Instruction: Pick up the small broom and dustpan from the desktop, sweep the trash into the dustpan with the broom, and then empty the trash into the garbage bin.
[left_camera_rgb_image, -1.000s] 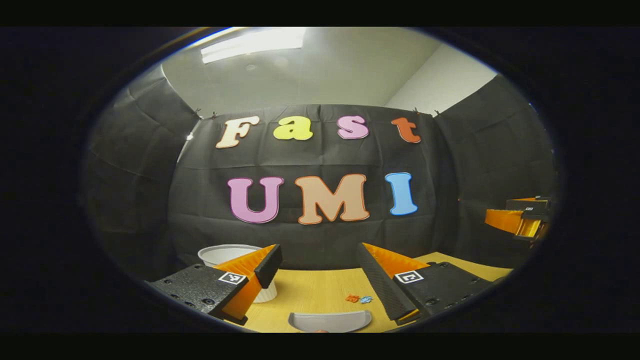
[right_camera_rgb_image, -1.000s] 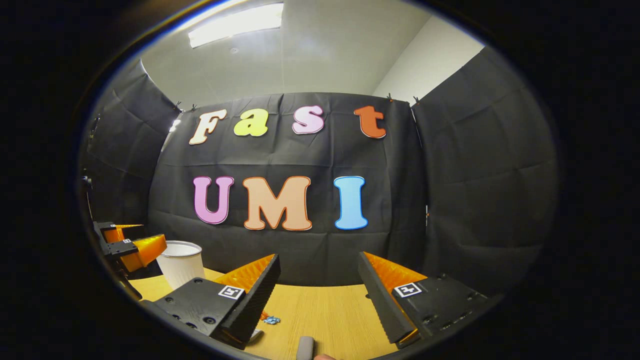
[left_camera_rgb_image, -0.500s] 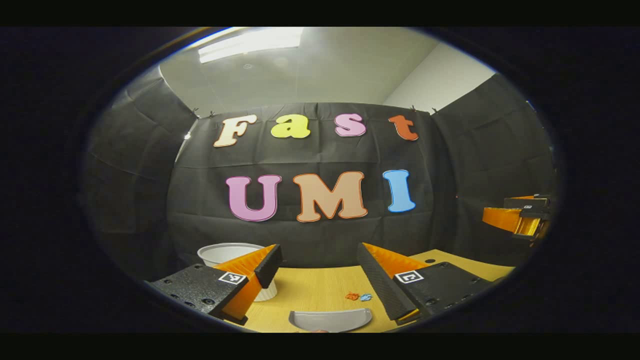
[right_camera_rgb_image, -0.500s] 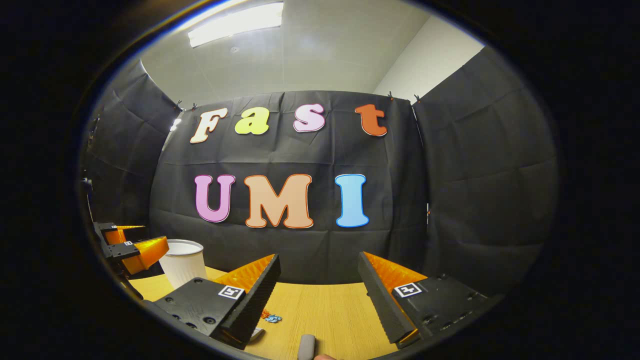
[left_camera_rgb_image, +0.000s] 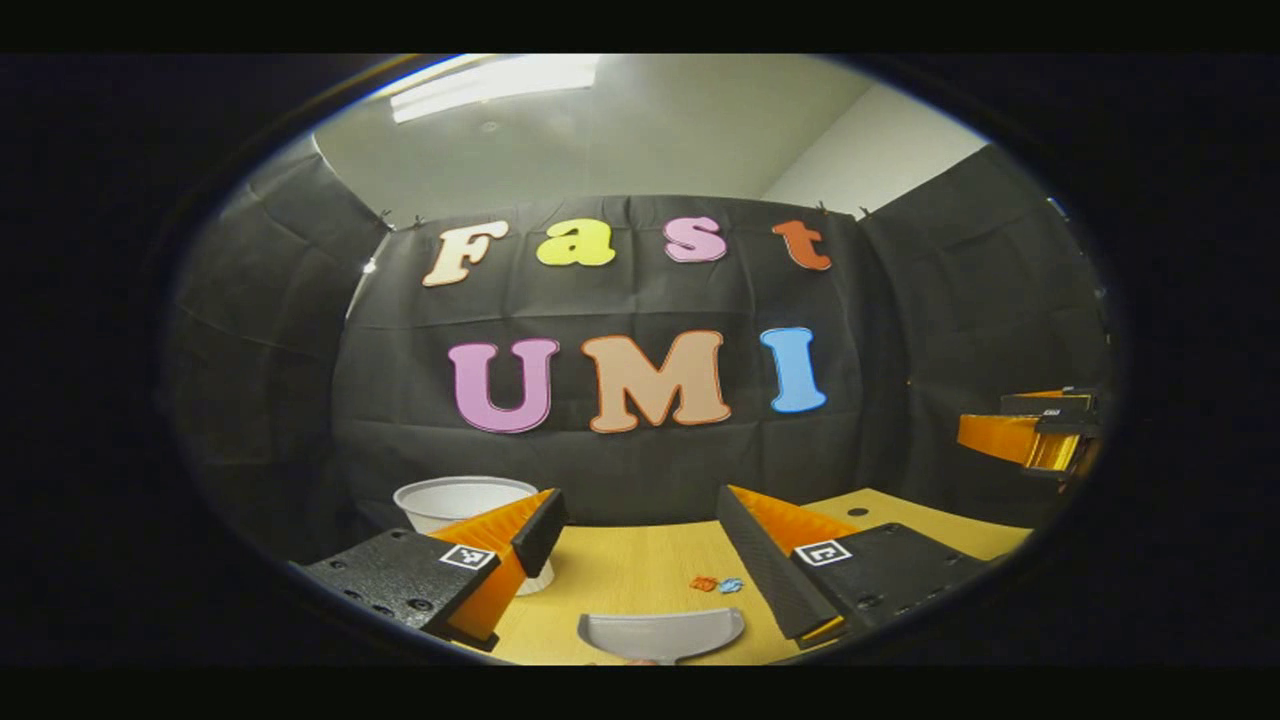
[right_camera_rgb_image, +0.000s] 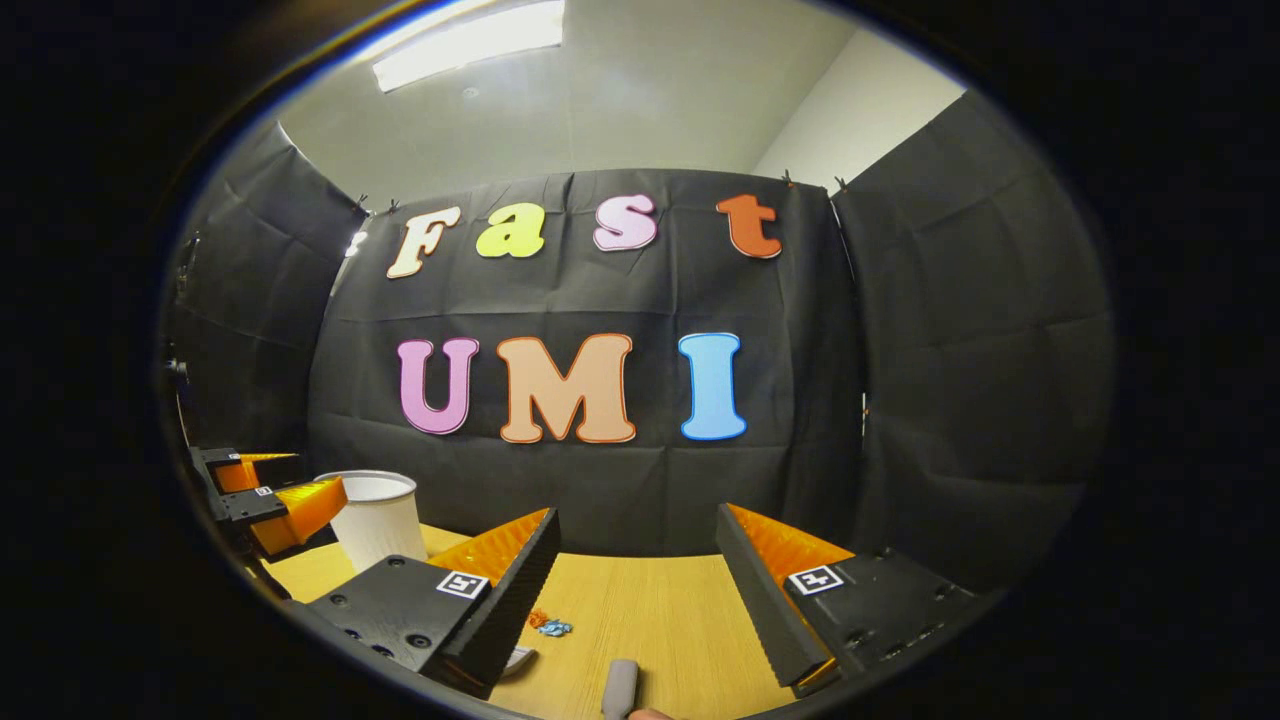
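Dustpan (left_camera_rgb_image: 660, 634) under left gripper (left_camera_rgb_image: 640, 520), prob. broom handle (right_camera_rgb_image: 620, 687) under right gripper (right_camera_rgb_image: 638, 545); both jaws apart, empty. Approach step; next: lower, clamp.

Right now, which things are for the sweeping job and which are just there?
For the job:
dustpan
trash bits
white garbage bin
grey handle, maybe the broom's
left claw, right claw

Just there:
wooden desktop
black cloth wall
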